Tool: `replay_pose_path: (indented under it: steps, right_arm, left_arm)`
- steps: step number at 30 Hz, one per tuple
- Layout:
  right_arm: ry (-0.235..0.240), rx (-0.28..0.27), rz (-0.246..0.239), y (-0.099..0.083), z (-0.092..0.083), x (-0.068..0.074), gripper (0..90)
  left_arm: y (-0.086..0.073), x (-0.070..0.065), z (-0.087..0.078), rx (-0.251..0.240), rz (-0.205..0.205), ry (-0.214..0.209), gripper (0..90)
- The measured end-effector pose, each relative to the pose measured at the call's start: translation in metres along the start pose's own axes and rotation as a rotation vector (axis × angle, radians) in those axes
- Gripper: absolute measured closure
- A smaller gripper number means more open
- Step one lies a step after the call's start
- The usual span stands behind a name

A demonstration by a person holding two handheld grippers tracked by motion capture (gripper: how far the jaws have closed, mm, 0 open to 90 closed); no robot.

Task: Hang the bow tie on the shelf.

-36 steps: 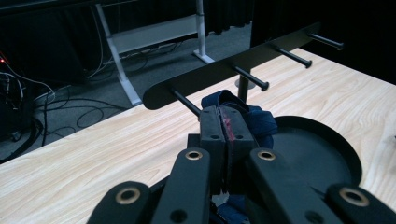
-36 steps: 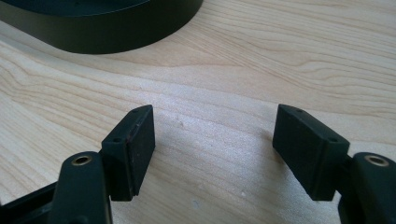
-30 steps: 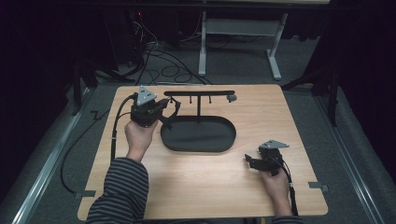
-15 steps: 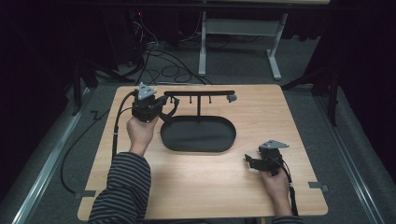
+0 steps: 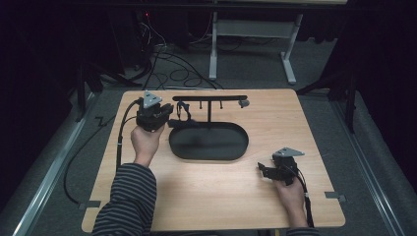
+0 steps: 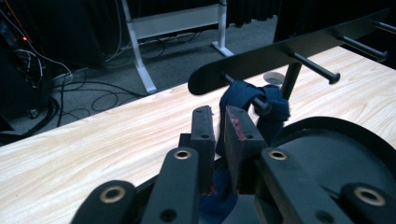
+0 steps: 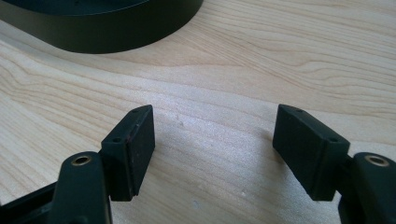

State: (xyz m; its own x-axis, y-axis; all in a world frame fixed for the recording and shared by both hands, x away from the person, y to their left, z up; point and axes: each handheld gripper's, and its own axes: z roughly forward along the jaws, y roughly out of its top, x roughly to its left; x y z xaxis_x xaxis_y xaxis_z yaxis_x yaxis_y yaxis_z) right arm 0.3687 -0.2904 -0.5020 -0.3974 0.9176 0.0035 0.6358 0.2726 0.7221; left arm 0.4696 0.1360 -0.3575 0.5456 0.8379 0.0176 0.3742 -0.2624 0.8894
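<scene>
Dark lab, black curtains (image 5: 44, 44), floor cables (image 5: 167, 61), wooden table (image 5: 206, 196)

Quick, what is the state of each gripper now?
Left gripper: jaws just opening slightly, dark blue strap between them, hung on the rack peg.
Right gripper: open, empty.

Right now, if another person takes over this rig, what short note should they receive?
Left tool: jaws have just been opening a little, with the blue strap between them; I cannot tell if the pads press it.
Right tool: open, empty, just above the table, right of the black stand.
Done: the strap is looped over the end peg of the stand's bar.
Left: release fully and withdraw.
</scene>
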Motion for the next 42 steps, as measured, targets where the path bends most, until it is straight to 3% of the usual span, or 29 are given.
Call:
replay_pose_path:
  steps: [4,9,13,30,42]
  right_arm:
    - [-0.002,-0.001,-0.001,0.000,0.000,0.000,31.0]
    - [-0.002,-0.001,-0.002,0.000,0.000,0.000,31.1]
    - [-0.002,-0.001,0.000,0.000,0.000,0.000,31.1]
    - [-0.004,0.002,0.001,0.000,0.000,0.000,31.1]
    - [-0.003,0.000,0.001,0.000,0.000,0.001,31.0]
  left_arm:
    - [-0.002,-0.001,-0.004,0.016,0.009,-0.013,74.8]
    - [-0.006,-0.003,-0.008,0.025,0.012,-0.017,62.8]
    - [-0.012,-0.005,-0.013,0.030,0.013,-0.016,59.9]
    - [-0.032,-0.007,-0.034,0.024,0.003,-0.015,56.1]
    - [-0.037,-0.010,-0.047,0.004,-0.003,-0.022,55.7]
